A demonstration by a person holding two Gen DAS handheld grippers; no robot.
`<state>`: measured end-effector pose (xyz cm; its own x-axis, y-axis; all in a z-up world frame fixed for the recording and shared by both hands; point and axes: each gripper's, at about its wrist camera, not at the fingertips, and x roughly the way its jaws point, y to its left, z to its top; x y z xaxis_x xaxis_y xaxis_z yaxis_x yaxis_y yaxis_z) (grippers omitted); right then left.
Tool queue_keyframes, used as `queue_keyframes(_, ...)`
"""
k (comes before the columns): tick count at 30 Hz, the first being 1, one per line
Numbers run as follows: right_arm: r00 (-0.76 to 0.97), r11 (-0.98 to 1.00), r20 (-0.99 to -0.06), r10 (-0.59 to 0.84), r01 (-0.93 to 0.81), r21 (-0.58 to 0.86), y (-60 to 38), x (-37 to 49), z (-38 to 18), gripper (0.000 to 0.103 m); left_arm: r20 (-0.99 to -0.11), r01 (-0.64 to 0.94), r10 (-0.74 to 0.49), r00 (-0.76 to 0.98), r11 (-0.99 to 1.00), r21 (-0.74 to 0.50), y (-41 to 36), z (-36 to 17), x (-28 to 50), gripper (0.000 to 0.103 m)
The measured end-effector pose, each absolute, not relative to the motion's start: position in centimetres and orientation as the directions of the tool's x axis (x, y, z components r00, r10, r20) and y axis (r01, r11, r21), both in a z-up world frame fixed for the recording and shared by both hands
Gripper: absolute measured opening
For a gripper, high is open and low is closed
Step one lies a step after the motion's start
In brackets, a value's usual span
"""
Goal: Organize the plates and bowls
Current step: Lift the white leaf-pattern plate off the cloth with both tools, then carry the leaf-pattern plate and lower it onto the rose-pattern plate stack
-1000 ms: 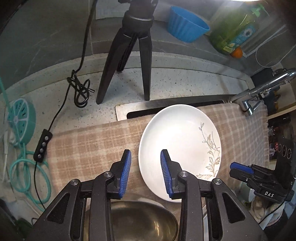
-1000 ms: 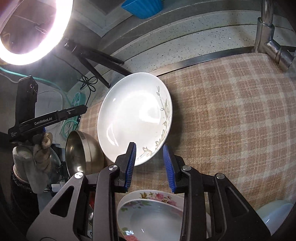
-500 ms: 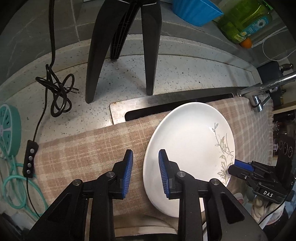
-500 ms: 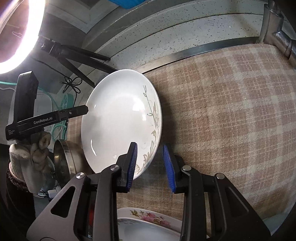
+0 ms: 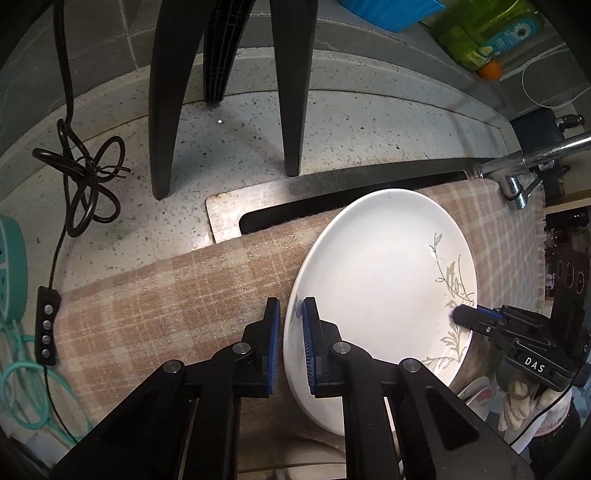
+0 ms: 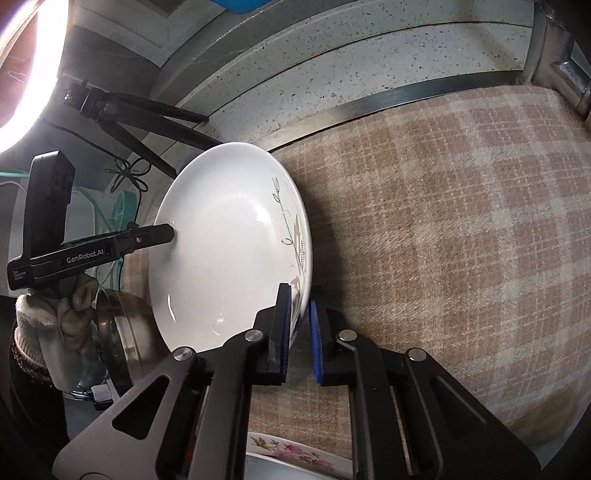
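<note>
left claw clamped on left rim of white plate. right claw clamped on opposite rim, by leaf print. plate held tilted over checked cloth on table. steel bowl just beside plate; floral plate below right claw.

A gray speckled tabletop runs along the back. A brown checked cloth covers a metal sink. A shiny tap sticks out at the right. A black tripod stands on the tabletop, with a tangled black cord beside it. A bright ring light glows at the left. A green bottle stands in the far corner.
</note>
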<state>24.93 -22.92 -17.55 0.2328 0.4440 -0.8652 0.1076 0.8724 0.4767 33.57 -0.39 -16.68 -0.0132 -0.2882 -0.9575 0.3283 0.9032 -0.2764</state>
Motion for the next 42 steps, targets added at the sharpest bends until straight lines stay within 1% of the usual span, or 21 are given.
queue_keyframes(4, 0.232, 0.874, -0.868, 0.44, 0.111, 0.473, -23.0, 24.8, -17.5, 0.009, -0.966, 0.351, -0.258, 0.003, 0.905, -0.24, -1.0, -16.6, 33.4, 0.01)
queue_keyframes(14, 0.23, 0.86, -0.858, 0.458, 0.131, 0.494, -23.5, 23.9, -17.2, 0.009, -0.962, 0.343, -0.272, 0.012, 0.905, -0.251, -1.2, -15.7, 32.8, 0.01)
queue_keyframes(24, 0.256, 0.849, -0.842, 0.474, 0.121, 0.515, -25.0, 22.2, -15.0, 0.009, -0.954, 0.354, -0.298, 0.033, 0.896, -0.267, -2.0, -13.7, 31.8, 0.01)
queue_keyframes(34, 0.282, 0.84, -0.825, 0.49, 0.101, 0.533, -26.2, 19.6, -13.0, 0.009, -0.945, 0.373, -0.322, 0.053, 0.884, -0.281, -1.9, -11.1, 29.1, 0.01)
queue_keyframes(42, 0.293, 0.842, -0.823, 0.486, 0.094, 0.531, -27.1, 16.3, -11.9, 0.009, -0.94, 0.393, -0.337, 0.059, 0.873, -0.288, -3.0, -10.0, 25.7, 0.01)
